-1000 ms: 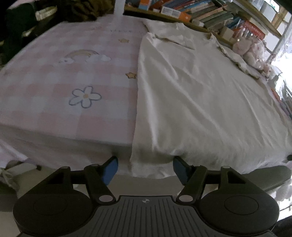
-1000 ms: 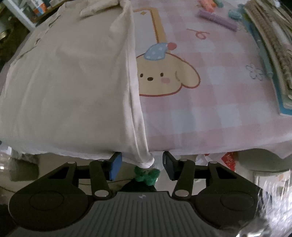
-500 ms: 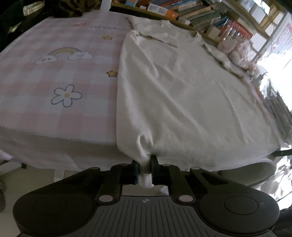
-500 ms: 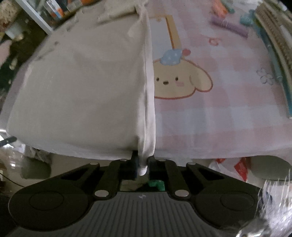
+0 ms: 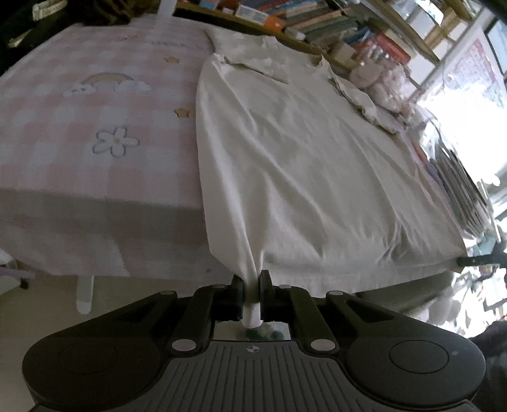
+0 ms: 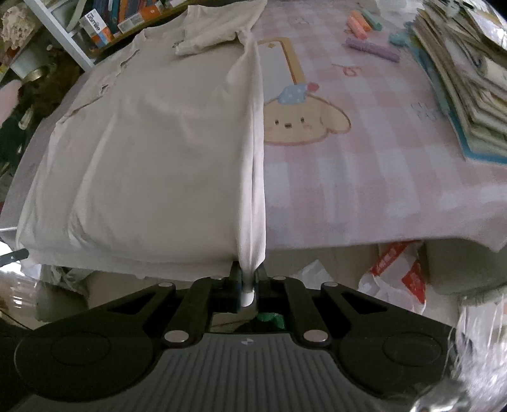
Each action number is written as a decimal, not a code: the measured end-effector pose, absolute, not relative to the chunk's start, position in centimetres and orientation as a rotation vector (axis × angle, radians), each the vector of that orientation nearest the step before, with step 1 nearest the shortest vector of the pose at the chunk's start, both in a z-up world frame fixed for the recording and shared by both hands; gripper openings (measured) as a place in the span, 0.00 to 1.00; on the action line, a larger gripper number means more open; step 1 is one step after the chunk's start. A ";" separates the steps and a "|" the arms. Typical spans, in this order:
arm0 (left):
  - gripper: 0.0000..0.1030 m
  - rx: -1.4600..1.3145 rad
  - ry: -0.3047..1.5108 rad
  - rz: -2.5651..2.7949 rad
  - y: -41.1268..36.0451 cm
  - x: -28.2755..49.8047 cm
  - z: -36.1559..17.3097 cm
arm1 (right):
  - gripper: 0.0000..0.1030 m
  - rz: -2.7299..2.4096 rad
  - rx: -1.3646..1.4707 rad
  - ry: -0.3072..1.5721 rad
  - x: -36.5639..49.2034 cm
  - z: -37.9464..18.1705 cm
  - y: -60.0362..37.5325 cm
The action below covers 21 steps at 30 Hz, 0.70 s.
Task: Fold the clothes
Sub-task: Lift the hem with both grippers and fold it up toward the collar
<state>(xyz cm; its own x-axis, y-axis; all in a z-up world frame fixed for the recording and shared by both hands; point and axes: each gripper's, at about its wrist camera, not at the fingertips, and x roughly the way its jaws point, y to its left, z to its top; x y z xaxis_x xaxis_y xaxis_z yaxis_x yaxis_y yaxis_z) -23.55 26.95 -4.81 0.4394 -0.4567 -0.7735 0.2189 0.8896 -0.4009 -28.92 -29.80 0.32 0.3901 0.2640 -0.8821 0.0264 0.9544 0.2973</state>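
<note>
A cream-white short-sleeved shirt lies spread flat on a desk covered with a pink-and-white checked cloth printed with cartoons, its hem hanging over the near edge at the bottom of both views. In the left wrist view the shirt's lower left corner runs straight down into the left gripper at bottom centre, and in the right wrist view the shirt has its right side seam drawn into a taut ridge that ends in the right gripper. To the left of the shirt in the left view the cloth shows a rainbow and a flower; along the top runs a row of books on a shelf, with pale plush toys at upper right. In the right view a cartoon puppy print sits just right of the seam, pastel markers lie near the top, and a stack of books and papers fills the upper right. Nothing lies on the shirt. Both pairs of jaws are clenched tight on the fabric, a small tuft of it showing behind each pair.
</note>
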 end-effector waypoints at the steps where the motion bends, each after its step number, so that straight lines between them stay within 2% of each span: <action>1: 0.07 -0.254 1.045 -0.434 27.1 -23.8 -4.9 | 0.06 0.147 0.288 1.170 -29.4 0.2 -29.9; 12: 0.07 -0.258 1.130 -0.528 27.4 -26.0 -6.0 | 0.06 0.102 0.367 1.224 -33.0 -1.1 -30.1; 16: 0.07 -0.318 1.047 -0.591 27.8 -24.6 -3.4 | 0.07 0.147 0.494 1.182 -32.6 0.0 -30.6; 21: 0.07 -0.540 0.869 -0.640 29.3 -21.7 -0.5 | 0.07 0.194 0.679 0.972 -30.6 3.9 -33.2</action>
<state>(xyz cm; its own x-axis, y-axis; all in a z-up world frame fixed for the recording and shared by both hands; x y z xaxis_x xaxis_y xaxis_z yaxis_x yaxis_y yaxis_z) -21.74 29.35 -0.50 0.4846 -0.7033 -0.5201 0.2880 0.6897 -0.6644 -30.59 -33.16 3.91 0.5648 0.4430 -0.6962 0.1416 0.7791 0.6106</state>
